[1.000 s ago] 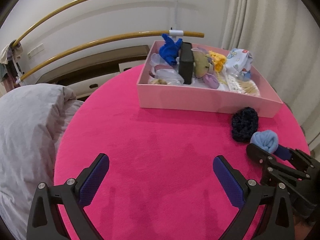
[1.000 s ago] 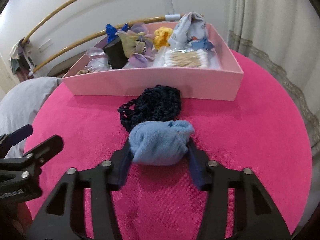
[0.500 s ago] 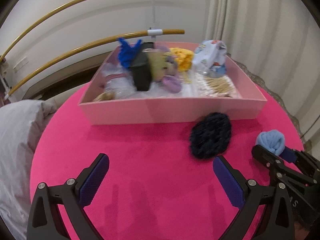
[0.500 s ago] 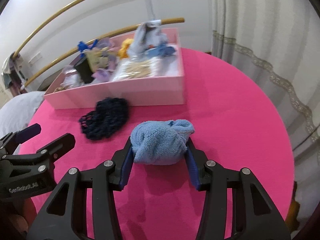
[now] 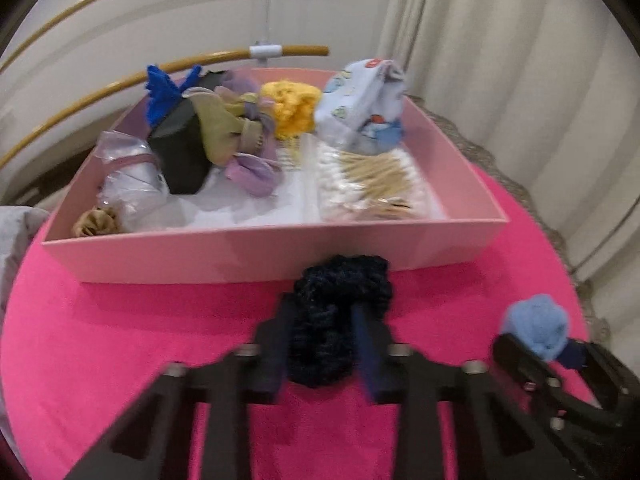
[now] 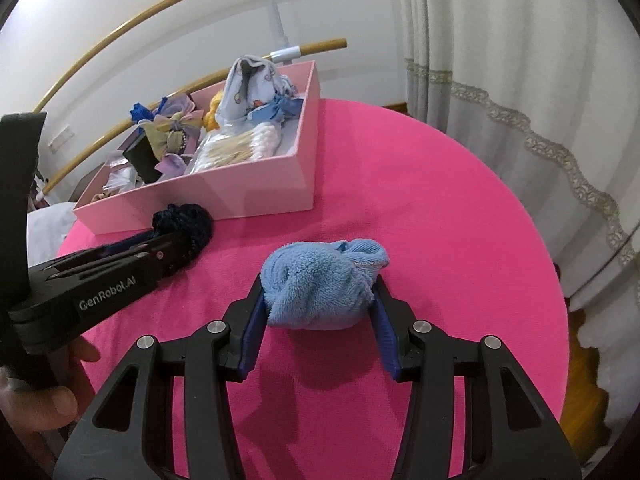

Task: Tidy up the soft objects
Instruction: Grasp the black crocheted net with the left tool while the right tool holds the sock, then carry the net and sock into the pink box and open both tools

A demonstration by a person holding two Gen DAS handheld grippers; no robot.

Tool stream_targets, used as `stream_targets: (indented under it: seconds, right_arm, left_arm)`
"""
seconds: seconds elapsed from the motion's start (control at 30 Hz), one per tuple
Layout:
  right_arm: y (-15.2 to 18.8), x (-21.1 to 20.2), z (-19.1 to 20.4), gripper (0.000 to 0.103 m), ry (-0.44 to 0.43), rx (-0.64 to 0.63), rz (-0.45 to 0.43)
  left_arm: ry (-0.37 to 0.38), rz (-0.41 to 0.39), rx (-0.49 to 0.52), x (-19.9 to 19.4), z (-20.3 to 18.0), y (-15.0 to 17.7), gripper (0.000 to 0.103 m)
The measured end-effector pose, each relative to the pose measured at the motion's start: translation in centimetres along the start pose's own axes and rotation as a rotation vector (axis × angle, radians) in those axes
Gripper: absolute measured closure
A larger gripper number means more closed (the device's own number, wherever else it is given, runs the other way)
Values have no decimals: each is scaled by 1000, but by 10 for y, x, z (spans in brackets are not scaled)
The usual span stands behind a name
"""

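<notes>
- Left gripper (image 5: pixel 322 344): fingers drawn in on either side of the dark navy crocheted bundle (image 5: pixel 340 312), apparently pinching it, just in front of the pink rectangular cardboard box (image 5: pixel 276 256).
- Right gripper (image 6: pixel 318 308): closed on the light blue terry-cloth bundle (image 6: pixel 320 280), to the right of the box and in front of it, over the round magenta table (image 6: pixel 420 200).
- Step in hand, by judgement: both bundles gripped, neither boxed yet; next move calls for a lift over the box wall and release inside.
- Left wrist view alone: box floor, cotton swabs (image 5: pixel 372 184), free white space at the near wall.
- Right wrist view alone: bare hand (image 6: pixel 44 392) on the left gripper's handle.
</notes>
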State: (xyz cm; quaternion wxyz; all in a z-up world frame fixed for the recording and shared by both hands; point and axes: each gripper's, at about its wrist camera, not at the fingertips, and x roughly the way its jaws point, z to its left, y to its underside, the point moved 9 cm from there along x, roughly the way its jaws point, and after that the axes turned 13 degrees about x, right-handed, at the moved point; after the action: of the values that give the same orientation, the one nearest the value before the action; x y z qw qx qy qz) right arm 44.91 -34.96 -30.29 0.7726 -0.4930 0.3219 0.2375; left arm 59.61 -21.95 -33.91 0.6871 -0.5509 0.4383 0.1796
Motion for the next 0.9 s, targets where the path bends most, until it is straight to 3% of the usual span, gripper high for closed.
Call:
stream_targets:
  seconds: [0.13, 0.9]
  right_arm:
    - [5, -7, 11, 58, -10, -9, -6]
    - [27, -73, 94, 58, -51, -142, -73]
  left_arm:
    - [20, -5, -9, -14, 4, 7, 91]
    - [-96, -123, -46, -174, 38, 76, 91]
